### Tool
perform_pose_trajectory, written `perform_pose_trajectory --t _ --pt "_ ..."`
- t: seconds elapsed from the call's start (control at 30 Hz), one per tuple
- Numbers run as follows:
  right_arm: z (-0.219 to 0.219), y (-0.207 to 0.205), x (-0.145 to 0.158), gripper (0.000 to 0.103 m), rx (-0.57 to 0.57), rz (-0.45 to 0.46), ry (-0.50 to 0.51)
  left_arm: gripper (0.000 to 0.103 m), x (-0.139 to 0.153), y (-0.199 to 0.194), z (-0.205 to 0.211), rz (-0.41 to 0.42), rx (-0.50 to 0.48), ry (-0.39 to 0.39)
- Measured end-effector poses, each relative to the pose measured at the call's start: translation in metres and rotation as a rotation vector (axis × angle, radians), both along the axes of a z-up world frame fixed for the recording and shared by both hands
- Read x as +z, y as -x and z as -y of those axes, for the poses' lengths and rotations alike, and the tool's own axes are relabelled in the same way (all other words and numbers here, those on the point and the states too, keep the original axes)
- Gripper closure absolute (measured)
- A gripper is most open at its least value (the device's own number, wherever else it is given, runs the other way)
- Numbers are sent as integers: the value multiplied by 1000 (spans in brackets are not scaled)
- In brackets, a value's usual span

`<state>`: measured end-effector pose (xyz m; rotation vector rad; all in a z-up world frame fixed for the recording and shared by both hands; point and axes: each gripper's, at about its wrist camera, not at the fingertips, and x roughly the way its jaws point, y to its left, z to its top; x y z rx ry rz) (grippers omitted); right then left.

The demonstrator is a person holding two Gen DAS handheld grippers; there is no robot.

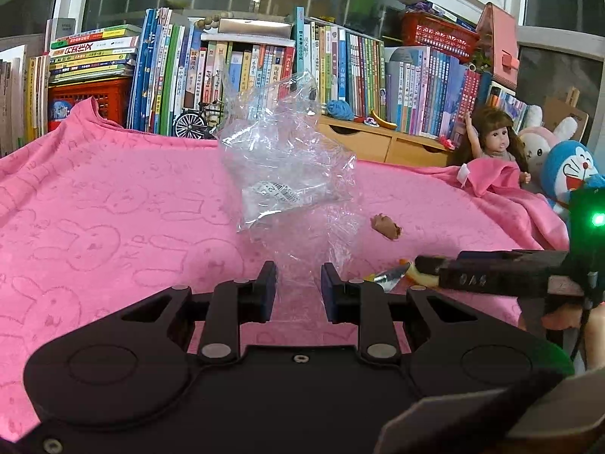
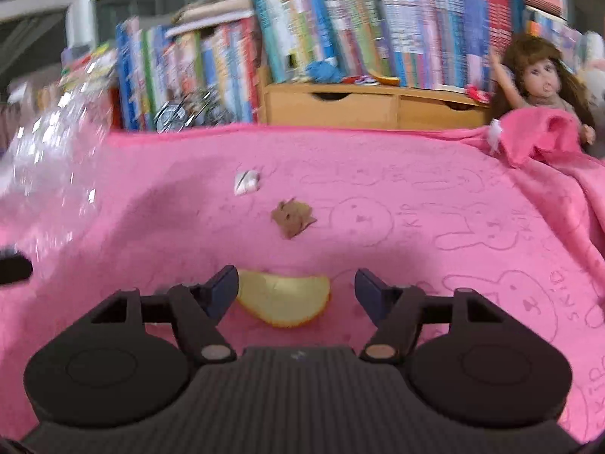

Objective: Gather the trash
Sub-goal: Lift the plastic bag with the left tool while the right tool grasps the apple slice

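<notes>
Three scraps still lie on the pink blanket (image 2: 435, 196) as we hold the clear bag (image 1: 287, 166) clamped in our left gripper (image 1: 298, 291), our right gripper (image 2: 297, 287) spread around the orange peel (image 2: 283, 299), likely closing next, bookshelves (image 1: 245, 72) behind.

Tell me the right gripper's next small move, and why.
Probably close the right gripper on the peel: its jaws stand open with the peel between them on the pink cloth, while the left gripper holds up the clear bag.
</notes>
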<state>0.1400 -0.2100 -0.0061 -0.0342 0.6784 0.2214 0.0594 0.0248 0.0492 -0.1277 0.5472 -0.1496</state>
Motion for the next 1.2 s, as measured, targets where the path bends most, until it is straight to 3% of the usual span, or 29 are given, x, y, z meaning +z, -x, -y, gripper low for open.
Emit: perform_pose_trajectory --t 0.13,0.3,0.37,0.43,0.63,0.9,1.2 --pt "-12 -2 -12 20 17 -17 76 79 -2 5 -4 -2 0 -6" --pt "-11 -13 -17 19 -18 -24 35 79 -6 9 -3 -13 -12 -16" --pt "-11 -15 -17 23 -21 -22 22 79 -8 10 -2 -16 -16 -18" --pt "-13 -14 -15 44 -12 -20 17 79 -8 11 -1 -16 -18 -20" --pt "-15 -2 -11 55 -10 16 14 79 -7 18 1 -1 -29 -31" --pt "-2 30 4 56 -11 45 -69 79 -4 42 5 8 -58 -3" --pt "6 99 16 56 24 63 -154 79 -10 95 3 -7 -62 66"
